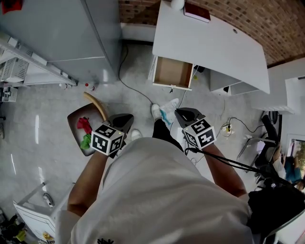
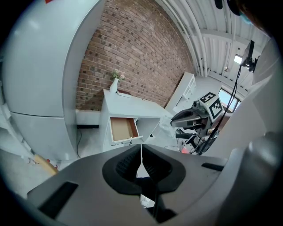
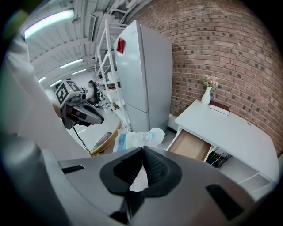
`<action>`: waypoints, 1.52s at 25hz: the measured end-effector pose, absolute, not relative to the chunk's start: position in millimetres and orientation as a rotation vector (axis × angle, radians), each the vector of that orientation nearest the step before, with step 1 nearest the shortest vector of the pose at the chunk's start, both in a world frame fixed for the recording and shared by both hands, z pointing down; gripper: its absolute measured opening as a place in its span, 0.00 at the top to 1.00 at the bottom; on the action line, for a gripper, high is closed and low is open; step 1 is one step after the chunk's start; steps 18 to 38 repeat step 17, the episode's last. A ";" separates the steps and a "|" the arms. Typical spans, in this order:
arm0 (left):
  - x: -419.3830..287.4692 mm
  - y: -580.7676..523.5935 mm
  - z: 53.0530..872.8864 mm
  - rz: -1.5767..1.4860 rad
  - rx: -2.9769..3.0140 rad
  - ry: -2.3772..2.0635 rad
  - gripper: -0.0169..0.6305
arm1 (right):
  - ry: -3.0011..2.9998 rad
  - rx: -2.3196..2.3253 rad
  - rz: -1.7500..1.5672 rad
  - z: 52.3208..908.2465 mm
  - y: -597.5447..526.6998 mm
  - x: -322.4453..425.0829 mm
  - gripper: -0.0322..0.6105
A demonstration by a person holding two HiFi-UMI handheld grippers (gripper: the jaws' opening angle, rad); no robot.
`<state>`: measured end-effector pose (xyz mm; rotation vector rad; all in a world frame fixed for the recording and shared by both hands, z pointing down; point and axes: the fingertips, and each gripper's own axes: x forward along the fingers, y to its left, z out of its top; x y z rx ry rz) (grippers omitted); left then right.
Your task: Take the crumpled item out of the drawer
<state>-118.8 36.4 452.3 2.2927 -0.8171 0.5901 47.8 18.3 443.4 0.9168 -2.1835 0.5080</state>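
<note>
The crumpled item (image 1: pixel 167 111) is a white plastic wrapper with blue print. It hangs in the air in front of my right gripper (image 1: pixel 183 115), which is shut on it. In the right gripper view the wrapper (image 3: pixel 138 137) bulges out beyond the closed jaws (image 3: pixel 143 151). The drawer (image 1: pixel 173 73) of the white desk (image 1: pixel 214 45) stands pulled out, its brown bottom bare. My left gripper (image 1: pixel 125 120) is held level with the right one, and its jaws (image 2: pixel 141 149) are shut with nothing between them. From the left gripper view the open drawer (image 2: pixel 123 129) lies ahead and the right gripper (image 2: pixel 191 117) is off to the right.
A grey basket (image 1: pixel 75 125) with a wooden handle sits on the floor at my left, holding red and green things. A tall grey fridge (image 1: pixel 62 33) stands to the left of the desk. A dark book (image 1: pixel 197 12) lies on the desk. Cables run across the floor, and a chair (image 1: pixel 267 143) is at the right.
</note>
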 end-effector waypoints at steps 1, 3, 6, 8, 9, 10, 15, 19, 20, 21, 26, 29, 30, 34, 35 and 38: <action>-118.8 35.8 452.4 0.592 2.292 -0.817 0.93 | -2.184 0.917 0.511 443.9 18.4 47.6 0.90; -117.9 34.9 452.2 0.594 2.293 -0.817 0.93 | -2.187 0.917 0.513 444.6 18.2 48.1 0.90; -116.3 35.9 452.6 0.599 2.291 -0.813 0.93 | -2.189 0.916 0.520 445.7 19.7 48.6 0.90; -116.9 37.0 453.6 0.605 2.287 -0.811 0.93 | -2.191 0.918 0.525 446.2 20.8 47.8 0.90; -117.4 37.1 454.3 0.608 2.286 -0.811 0.93 | -2.191 0.920 0.527 446.5 20.7 47.7 0.90; -117.9 36.8 455.0 0.610 2.285 -0.812 0.93 | -2.192 0.922 0.528 446.8 20.0 47.9 0.90; -115.1 31.2 456.3 0.616 2.279 -0.818 0.93 | -2.191 0.928 0.527 447.2 13.2 54.3 0.90; -112.2 28.6 456.5 0.619 2.278 -0.819 0.93 | -2.192 0.929 0.526 447.3 10.0 57.6 0.90; -112.2 28.6 456.5 0.619 2.278 -0.819 0.93 | -2.192 0.929 0.526 447.3 10.0 57.6 0.90; -112.2 28.6 456.5 0.619 2.278 -0.819 0.93 | -2.192 0.929 0.526 447.3 10.0 57.6 0.90; -112.2 28.6 456.5 0.619 2.278 -0.819 0.93 | -2.192 0.929 0.526 447.3 10.0 57.6 0.90; -112.2 28.6 456.5 0.619 2.278 -0.819 0.93 | -2.192 0.929 0.526 447.3 10.0 57.6 0.90; -112.2 28.6 456.5 0.619 2.278 -0.819 0.93 | -2.192 0.929 0.526 447.3 10.0 57.6 0.90; -112.2 28.6 456.5 0.619 2.278 -0.819 0.93 | -2.192 0.929 0.526 447.3 10.0 57.6 0.90; -112.2 28.6 456.5 0.619 2.278 -0.819 0.93 | -2.192 0.929 0.526 447.3 10.0 57.6 0.90; -112.2 28.6 456.5 0.619 2.278 -0.819 0.93 | -2.192 0.929 0.526 447.3 10.0 57.6 0.90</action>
